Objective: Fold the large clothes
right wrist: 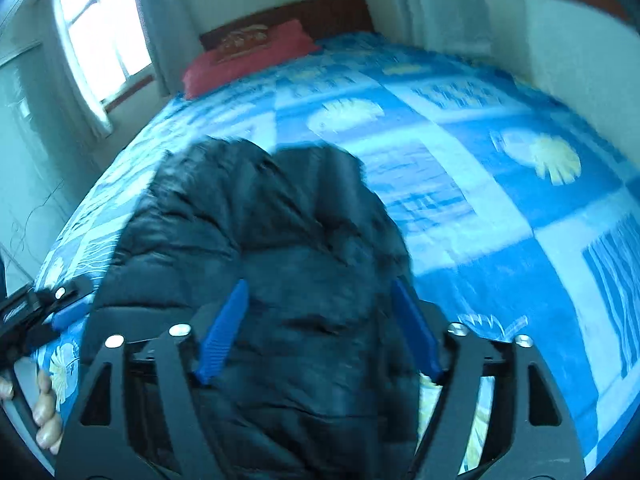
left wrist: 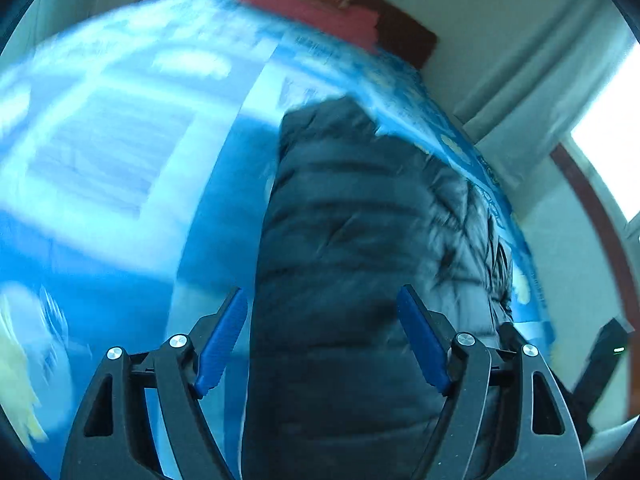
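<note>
A black quilted puffer jacket (left wrist: pixel 352 240) lies on the blue patterned bedspread (left wrist: pixel 100 160). My left gripper (left wrist: pixel 322 336) is open, its blue pads on either side of the jacket's near end. In the right wrist view the same jacket (right wrist: pixel 260 232) lies bunched on the bedspread (right wrist: pixel 460 168). My right gripper (right wrist: pixel 320 328) is open, its pads wide apart over the jacket's near part. I cannot tell whether either gripper touches the fabric. The left gripper's body (right wrist: pixel 32 312) shows at the left edge of the right wrist view, held by a hand.
A red pillow (right wrist: pixel 248 56) lies at the head of the bed against a dark wooden headboard (right wrist: pixel 288 16). A window (right wrist: pixel 100 28) with curtains is beside the bed. White walls surround it. The pillow also shows in the left wrist view (left wrist: pixel 312 4).
</note>
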`<state>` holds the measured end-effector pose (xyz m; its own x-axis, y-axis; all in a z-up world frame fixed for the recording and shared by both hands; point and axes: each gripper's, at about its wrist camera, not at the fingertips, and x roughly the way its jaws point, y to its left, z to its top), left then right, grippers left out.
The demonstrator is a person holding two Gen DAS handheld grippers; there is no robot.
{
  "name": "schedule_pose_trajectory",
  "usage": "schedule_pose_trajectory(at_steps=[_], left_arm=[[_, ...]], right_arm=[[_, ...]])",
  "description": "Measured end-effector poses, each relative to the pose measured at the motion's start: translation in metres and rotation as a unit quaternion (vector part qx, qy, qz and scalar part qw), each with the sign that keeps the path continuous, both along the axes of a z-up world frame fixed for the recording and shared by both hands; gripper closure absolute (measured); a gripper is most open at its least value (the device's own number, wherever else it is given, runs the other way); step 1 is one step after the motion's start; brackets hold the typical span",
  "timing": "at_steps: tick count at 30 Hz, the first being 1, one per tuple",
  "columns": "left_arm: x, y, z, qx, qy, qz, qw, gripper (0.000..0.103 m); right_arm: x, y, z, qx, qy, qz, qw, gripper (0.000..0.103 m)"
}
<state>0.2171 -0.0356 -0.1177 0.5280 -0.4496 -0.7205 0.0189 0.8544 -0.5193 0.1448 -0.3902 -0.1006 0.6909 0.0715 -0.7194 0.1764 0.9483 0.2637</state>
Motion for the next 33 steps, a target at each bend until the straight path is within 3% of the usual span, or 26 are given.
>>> schedule_pose_trajectory(at_steps=[2,5,8,10,12,14,20,26,33], left_arm=[[-0.003,0.004,-0.014,-0.035,0.019,0.006,0.9992,0.022],[0.0,0.005,-0.026,-0.079,0.034,0.0,0.9963,0.017],[0.008,0.001,-0.032,-0.098,0.054,-0.011,0.9937,0.01],[0.016,-0.003,-0.034,-0.103,0.067,-0.024,0.9921,0.006],[0.02,-0.008,-0.034,-0.101,0.072,-0.035,0.9916,0.006],[0.02,-0.01,-0.034,-0.097,0.072,-0.04,0.9919,0.007],[0.016,-0.013,-0.024,-0.079,0.057,-0.047,0.9942,0.021],[0.015,0.005,-0.009,-0.071,0.036,-0.045,0.9958,0.025],[0.019,0.059,0.008,-0.047,0.012,-0.009,0.9988,0.025]], right_arm=[[0.005,-0.013,-0.013,0.047,0.017,-0.006,0.999,0.013],[0.011,-0.03,-0.032,0.128,0.031,-0.007,0.991,0.009],[0.016,-0.042,-0.05,0.207,0.044,0.0,0.977,0.007],[0.019,-0.041,-0.053,0.216,0.046,0.015,0.975,0.007],[0.021,-0.038,-0.053,0.221,0.051,0.031,0.973,0.014],[0.022,-0.038,-0.054,0.232,0.051,0.04,0.971,0.028],[0.016,-0.037,-0.052,0.26,0.03,0.053,0.964,0.051],[0.016,-0.013,-0.038,0.26,0.008,0.072,0.963,0.06],[0.048,0.04,-0.036,0.289,0.004,0.119,0.95,0.061]])
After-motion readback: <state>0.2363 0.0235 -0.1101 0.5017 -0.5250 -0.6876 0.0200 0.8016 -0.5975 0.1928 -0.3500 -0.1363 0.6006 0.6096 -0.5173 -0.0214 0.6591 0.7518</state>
